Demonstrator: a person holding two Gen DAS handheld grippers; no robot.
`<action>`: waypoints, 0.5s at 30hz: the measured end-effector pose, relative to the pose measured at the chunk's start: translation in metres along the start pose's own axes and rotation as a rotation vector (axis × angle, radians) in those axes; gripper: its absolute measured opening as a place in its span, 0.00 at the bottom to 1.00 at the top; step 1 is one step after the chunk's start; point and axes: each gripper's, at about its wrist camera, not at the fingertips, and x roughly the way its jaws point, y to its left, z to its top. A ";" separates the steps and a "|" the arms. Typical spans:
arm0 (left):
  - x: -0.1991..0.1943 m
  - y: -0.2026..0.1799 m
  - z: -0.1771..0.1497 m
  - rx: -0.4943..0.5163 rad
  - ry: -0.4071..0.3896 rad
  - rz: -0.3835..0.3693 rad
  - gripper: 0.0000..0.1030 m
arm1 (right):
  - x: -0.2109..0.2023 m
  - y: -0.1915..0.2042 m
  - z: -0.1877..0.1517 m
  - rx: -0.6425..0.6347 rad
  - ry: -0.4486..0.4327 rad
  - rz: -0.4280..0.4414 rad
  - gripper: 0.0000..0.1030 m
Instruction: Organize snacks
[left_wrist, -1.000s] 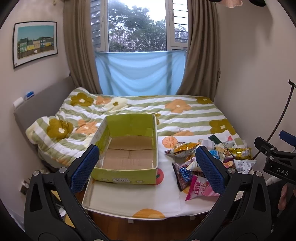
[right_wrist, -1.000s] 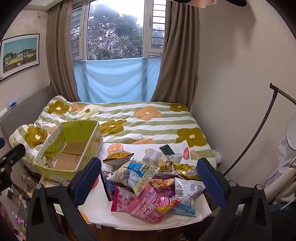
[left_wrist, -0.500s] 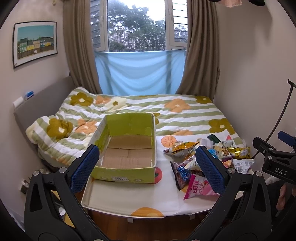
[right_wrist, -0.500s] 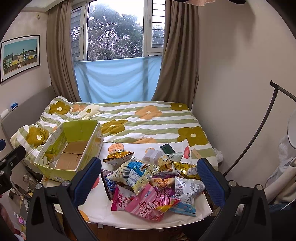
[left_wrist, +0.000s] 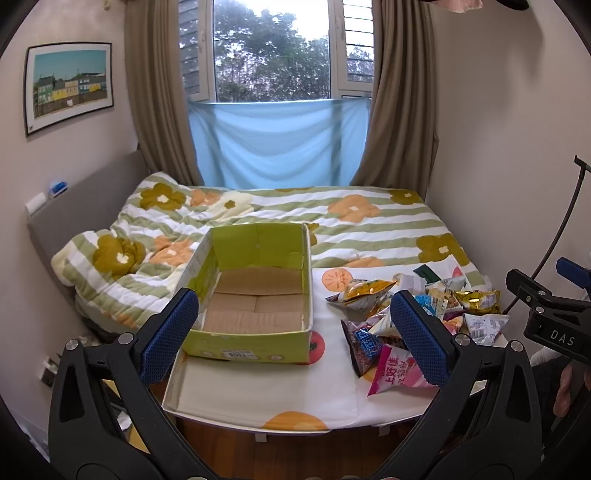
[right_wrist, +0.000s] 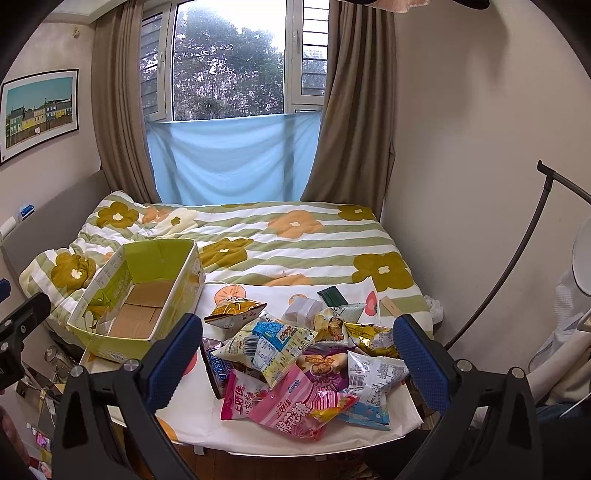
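On table (left_wrist: 258, 391), draped in a white cloth printed with orange fruit, set against the foot of a bed with a flowered quilt (right_wrist: 295, 236):

1. Green cardboard box (left_wrist: 255, 288), open-topped, bare brown floor inside; stands at the left gripper's 12 o'clock. White label on its near wall, print upside down and too small to read.

2. Snack pile (right_wrist: 303, 354), loose packets heaped at the right gripper's 12 o'clock, just beside the box and apart from it. Pink packet (right_wrist: 295, 410) nearest the table edge carries Chinese characters and a small blue logo; a second pink packet (left_wrist: 395, 373) shows characters reading 上好佳. Blue-and-white packet (right_wrist: 273, 343) lies barcode side up. Gold foil packet (right_wrist: 373, 338), yellow packet (right_wrist: 234, 312); lower packets largely covered by upper ones, brands unreadable.

3. Left gripper (left_wrist: 295, 336): jaws spread wide, nothing between them.

4. Right gripper (right_wrist: 299, 362): jaws spread wide, empty; its body, seen from the left camera at 3 o'clock, is lettered "DAS".
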 end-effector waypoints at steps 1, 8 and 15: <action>0.000 0.000 0.000 0.000 0.000 -0.001 1.00 | 0.000 0.000 0.000 0.000 0.000 0.000 1.00; 0.000 0.000 0.000 -0.002 0.003 -0.002 1.00 | 0.000 -0.001 0.000 0.000 0.001 0.000 1.00; 0.002 0.003 0.002 -0.002 0.006 -0.002 1.00 | 0.000 0.000 0.001 0.000 0.002 0.002 1.00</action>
